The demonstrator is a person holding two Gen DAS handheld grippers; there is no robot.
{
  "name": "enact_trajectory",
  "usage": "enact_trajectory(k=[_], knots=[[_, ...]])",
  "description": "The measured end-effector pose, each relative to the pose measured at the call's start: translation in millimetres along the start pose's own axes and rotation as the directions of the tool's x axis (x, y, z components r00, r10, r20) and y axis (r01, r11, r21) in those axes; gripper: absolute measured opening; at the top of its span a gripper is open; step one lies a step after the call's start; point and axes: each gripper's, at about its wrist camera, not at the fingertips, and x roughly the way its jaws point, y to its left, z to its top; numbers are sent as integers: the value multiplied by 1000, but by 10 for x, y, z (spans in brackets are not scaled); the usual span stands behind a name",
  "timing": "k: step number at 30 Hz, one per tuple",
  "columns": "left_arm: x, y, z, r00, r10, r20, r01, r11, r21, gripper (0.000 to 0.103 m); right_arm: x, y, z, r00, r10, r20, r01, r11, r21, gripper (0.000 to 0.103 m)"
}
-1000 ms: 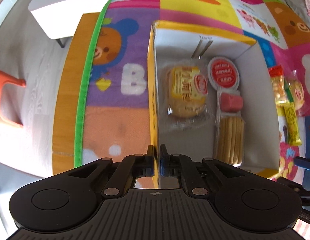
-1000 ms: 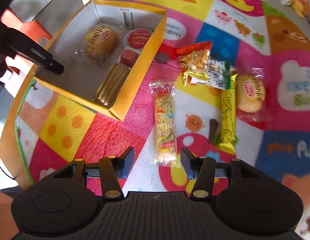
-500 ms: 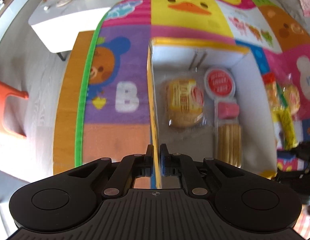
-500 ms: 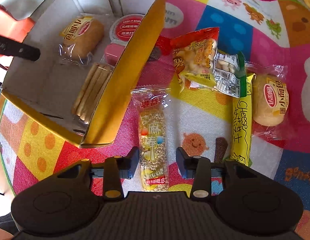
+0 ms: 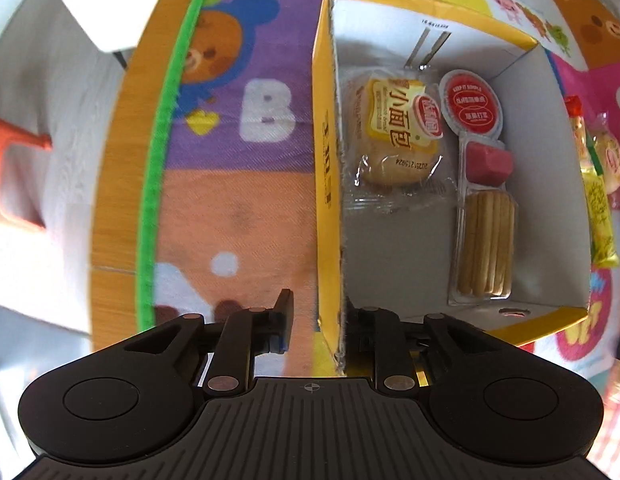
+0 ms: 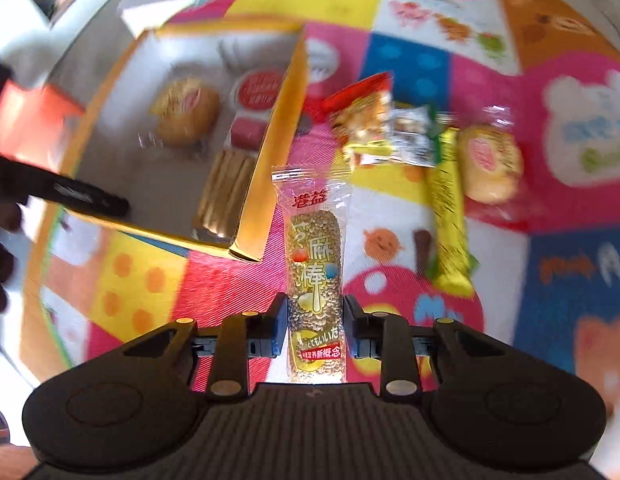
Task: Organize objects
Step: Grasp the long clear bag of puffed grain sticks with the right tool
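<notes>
A yellow cardboard box (image 5: 325,152) lies open on the cartoon mat and also shows in the right wrist view (image 6: 270,160). Inside lie a wrapped bun (image 5: 397,128), a red-lidded cup (image 5: 471,104) and a biscuit stick tray (image 5: 485,248). My left gripper (image 5: 315,320) is open, its fingers straddling the box's left wall without touching. My right gripper (image 6: 314,326) is shut on a sesame bar packet (image 6: 314,264), held above the mat beside the box's near corner.
On the mat right of the box lie a red snack bag (image 6: 361,116), a small green-edged packet (image 6: 413,140), a yellow cheese stick (image 6: 449,216) and a second wrapped bun (image 6: 489,164). A white table (image 5: 106,12) and an orange chair (image 5: 14,176) stand off the mat's left side.
My left gripper has opened and let go of the box wall. My right gripper has closed on the sesame bar packet and lifted it off the mat.
</notes>
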Motion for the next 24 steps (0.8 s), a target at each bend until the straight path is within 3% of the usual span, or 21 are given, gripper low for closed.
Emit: enact_trajectory(k=[3,6,10,16,24], knots=[[-90,39,-1,1000,5,19,-6,1000,30,12,-299,25,-82,1000,3,10,-3,998,57,28],[-99,43,41,1000,2,2,-2,997,73,10,-603,142,-157,999,-24,37,22,998,55,28],[-198,-3,51,999,-19,44,15,997,76,8,-877,292,-240,999,-27,41,24,998,62,28],[-167,1,31,995,-85,45,80,991,105,9,-1199,588,-290,999,-7,42,4,996,86,28],[-150,40,21,993,-104,50,98,989,113,9,-1656,945,-217,994,48,94,-55,996,77,28]])
